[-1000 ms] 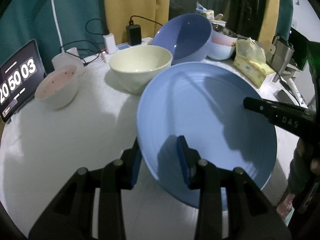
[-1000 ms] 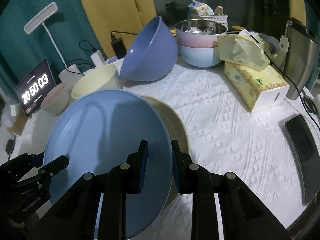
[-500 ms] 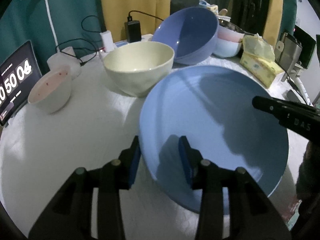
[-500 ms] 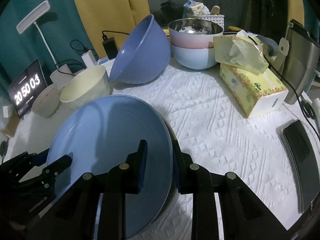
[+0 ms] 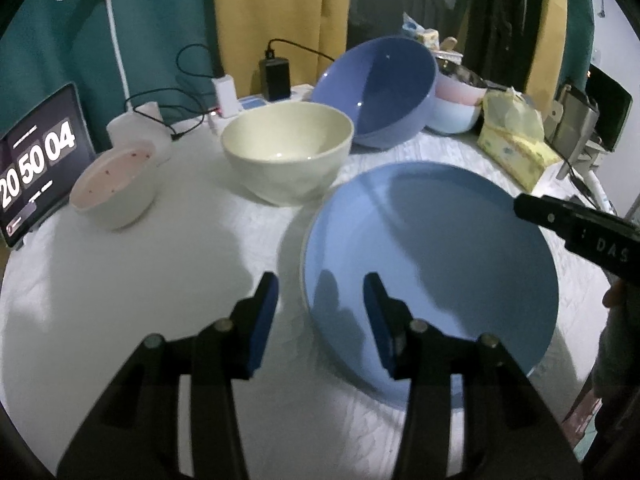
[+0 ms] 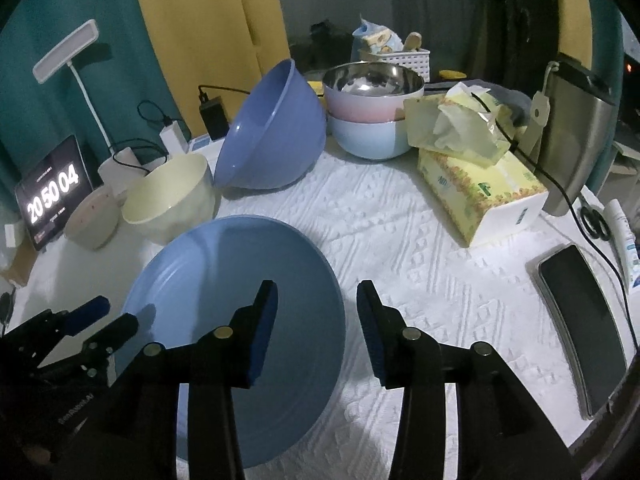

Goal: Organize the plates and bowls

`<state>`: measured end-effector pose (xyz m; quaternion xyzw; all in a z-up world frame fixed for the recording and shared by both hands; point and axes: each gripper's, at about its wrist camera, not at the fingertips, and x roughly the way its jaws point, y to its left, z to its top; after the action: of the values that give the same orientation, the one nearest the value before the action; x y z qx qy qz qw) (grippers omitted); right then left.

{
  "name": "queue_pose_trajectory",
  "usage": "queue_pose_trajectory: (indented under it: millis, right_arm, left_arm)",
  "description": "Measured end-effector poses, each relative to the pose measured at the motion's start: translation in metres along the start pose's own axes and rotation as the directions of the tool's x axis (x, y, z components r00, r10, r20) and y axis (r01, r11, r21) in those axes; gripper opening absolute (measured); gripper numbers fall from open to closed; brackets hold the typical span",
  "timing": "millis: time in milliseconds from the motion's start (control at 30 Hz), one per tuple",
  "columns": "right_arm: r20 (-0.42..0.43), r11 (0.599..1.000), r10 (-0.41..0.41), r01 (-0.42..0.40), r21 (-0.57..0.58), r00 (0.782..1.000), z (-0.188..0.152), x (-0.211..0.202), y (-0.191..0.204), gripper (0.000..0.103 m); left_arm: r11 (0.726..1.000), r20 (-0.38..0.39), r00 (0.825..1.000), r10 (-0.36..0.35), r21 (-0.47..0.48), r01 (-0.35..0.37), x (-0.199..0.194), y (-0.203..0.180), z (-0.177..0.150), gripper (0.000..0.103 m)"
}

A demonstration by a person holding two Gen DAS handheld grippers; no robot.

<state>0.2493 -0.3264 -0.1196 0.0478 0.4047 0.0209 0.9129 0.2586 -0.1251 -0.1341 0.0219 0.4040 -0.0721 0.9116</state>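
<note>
Now both tools have just been opening: the left tool (image 5: 320, 304) and right tool (image 6: 316, 312) each straddle a rim of the blue plate (image 5: 432, 260), pads clear of it. The plate lies on the surface (image 6: 400, 220), just in front of the cream bowl (image 5: 288, 148). Backing both straight off the rim, without lifting, should keep the plate from shifting.

Plate (image 6: 224, 280) on tablecloth (image 6: 400, 240), bowls (image 6: 172, 196) behind, tissue box (image 6: 480, 196) right.

Dim, bluish light fell unevenly, leaving a bright patch on the white tablecloth (image 6: 400, 248) and soft gripper shadows on the blue plate (image 5: 432, 264), while fisheye edges curved into black.
</note>
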Motion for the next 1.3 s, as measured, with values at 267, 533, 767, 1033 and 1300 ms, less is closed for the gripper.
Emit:
queue_pose_trajectory:
  millis: [267, 533, 767, 1033, 1300]
  right_arm:
    - [-0.007, 1.0, 0.0, 0.0, 0.008, 1.0, -0.002, 0.003, -0.005, 0.044]
    - [-0.024, 1.0, 0.0, 0.0, 0.024, 1.0, -0.004, 0.012, -0.012, 0.044]
    - [-0.044, 0.999, 0.016, -0.014, 0.044, 0.999, -0.006, 0.022, -0.02, 0.044]
    - [-0.064, 0.998, 0.049, -0.045, 0.05, 0.997, -0.008, 0.035, -0.021, 0.045]
    - [-0.078, 0.992, 0.114, -0.108, 0.072, 0.99, -0.013, 0.044, -0.02, 0.064]
  left_arm:
    - [0.999, -0.02, 1.0, -0.024, -0.03, 0.024, 0.006, 0.005, -0.003, 0.047]
    - [0.999, -0.044, 0.998, -0.034, -0.043, 0.032, 0.018, 0.002, -0.001, 0.047]
    - [0.998, -0.073, 0.997, -0.038, -0.05, 0.034, 0.03, -0.002, -0.001, 0.047]
    - [0.998, -0.072, 0.997, -0.035, -0.062, 0.03, 0.037, -0.002, 0.001, 0.048]
    - [0.998, -0.049, 0.998, -0.038, -0.052, 0.036, 0.041, -0.005, 0.002, 0.048]
